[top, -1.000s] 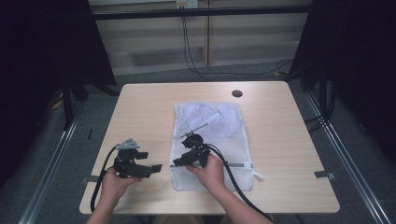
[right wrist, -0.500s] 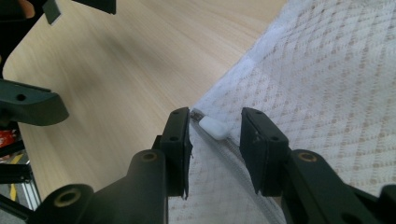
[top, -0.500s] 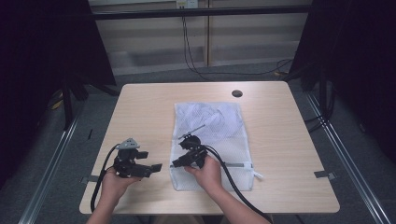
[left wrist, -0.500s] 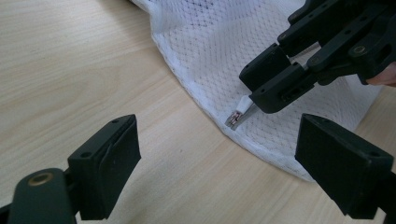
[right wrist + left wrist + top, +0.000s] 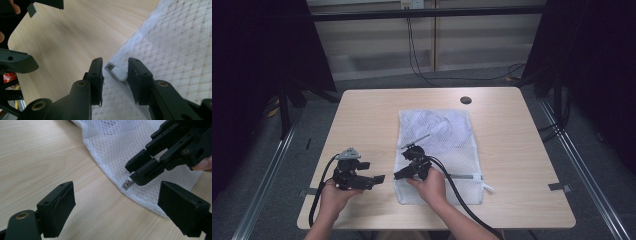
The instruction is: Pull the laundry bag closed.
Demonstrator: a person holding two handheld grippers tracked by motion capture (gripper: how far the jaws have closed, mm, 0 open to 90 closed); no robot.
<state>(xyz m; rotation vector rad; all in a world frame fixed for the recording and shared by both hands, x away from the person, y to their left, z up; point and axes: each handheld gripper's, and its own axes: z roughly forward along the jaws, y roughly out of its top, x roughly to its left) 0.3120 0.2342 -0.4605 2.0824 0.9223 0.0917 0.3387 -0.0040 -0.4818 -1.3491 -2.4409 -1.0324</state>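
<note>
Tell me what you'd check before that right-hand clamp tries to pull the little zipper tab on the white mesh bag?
1. Zipper tab between the right gripper jaws: ok, it sits in the gap.
2. Pads pressing on the tab: not ok; the jaws have just been closing, but gaps show on both sides.
3. Mesh bag lying flat on the table: ok.
4. Left gripper ready to hold the bag down: not ok, it is open over bare wood beside the bag's edge.
5. Mesh clear of the jaws: cannot tell, the fabric lies right under them.
6. Zipper shut or open along its length: cannot tell.
</note>
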